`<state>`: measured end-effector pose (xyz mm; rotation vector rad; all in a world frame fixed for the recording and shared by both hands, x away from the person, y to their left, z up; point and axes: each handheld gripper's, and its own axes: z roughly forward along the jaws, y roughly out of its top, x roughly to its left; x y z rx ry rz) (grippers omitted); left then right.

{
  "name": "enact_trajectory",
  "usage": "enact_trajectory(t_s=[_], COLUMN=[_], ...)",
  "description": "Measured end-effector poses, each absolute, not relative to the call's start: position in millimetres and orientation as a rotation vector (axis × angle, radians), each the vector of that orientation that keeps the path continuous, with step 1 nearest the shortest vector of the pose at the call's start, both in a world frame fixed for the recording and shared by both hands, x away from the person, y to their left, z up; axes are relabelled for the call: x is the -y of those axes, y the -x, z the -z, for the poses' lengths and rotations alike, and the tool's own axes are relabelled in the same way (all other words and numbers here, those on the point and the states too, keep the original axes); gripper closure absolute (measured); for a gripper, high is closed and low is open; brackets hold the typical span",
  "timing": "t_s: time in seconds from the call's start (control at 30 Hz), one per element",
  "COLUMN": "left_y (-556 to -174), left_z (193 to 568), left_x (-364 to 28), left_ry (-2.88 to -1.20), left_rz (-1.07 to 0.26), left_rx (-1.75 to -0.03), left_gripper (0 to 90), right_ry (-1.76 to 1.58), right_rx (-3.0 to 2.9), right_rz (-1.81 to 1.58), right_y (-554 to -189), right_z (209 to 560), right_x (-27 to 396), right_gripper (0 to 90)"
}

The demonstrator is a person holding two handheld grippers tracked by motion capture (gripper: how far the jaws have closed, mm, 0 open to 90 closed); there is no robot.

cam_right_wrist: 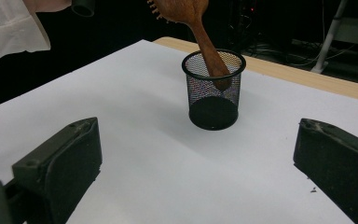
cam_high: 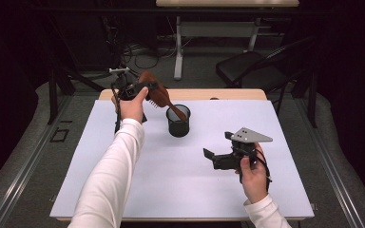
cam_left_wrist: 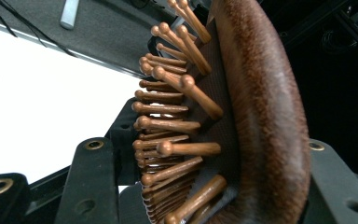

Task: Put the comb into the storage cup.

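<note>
A brown wooden hairbrush (cam_high: 159, 95) tilts over a black mesh cup (cam_high: 177, 121), its handle end dipping inside the cup's rim. My left gripper (cam_high: 145, 90) is shut on the brush head; up close the wooden bristles and rounded back of the hairbrush (cam_left_wrist: 242, 116) sit between the jaws. In the right gripper view the brush handle (cam_right_wrist: 209, 46) leans into the mesh cup (cam_right_wrist: 213, 91). My right gripper (cam_high: 217, 153) rests low over the white table at the right, open, with nothing between its jaws.
The white table top (cam_high: 180, 190) has bare room in front of and around the cup. A black folding chair (cam_high: 261, 66) and a desk frame (cam_high: 185, 33) stand beyond the table's far edge.
</note>
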<state>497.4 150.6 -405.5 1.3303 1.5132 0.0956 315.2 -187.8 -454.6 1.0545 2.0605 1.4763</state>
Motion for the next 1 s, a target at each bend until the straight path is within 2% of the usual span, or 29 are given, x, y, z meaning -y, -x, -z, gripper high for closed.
enact_trajectory(t_s=[1.0], left_y=[-498], left_z=[421], left_x=[-142], left_ry=[-1.366], left_rz=[-0.092], left_rx=[-1.529], left_gripper=[47.4], right_ry=[-1.049], right_rx=[-2.063], right_rz=[-1.471], right_y=[-316], right_z=[456], right_x=[188], right_gripper=[0.7])
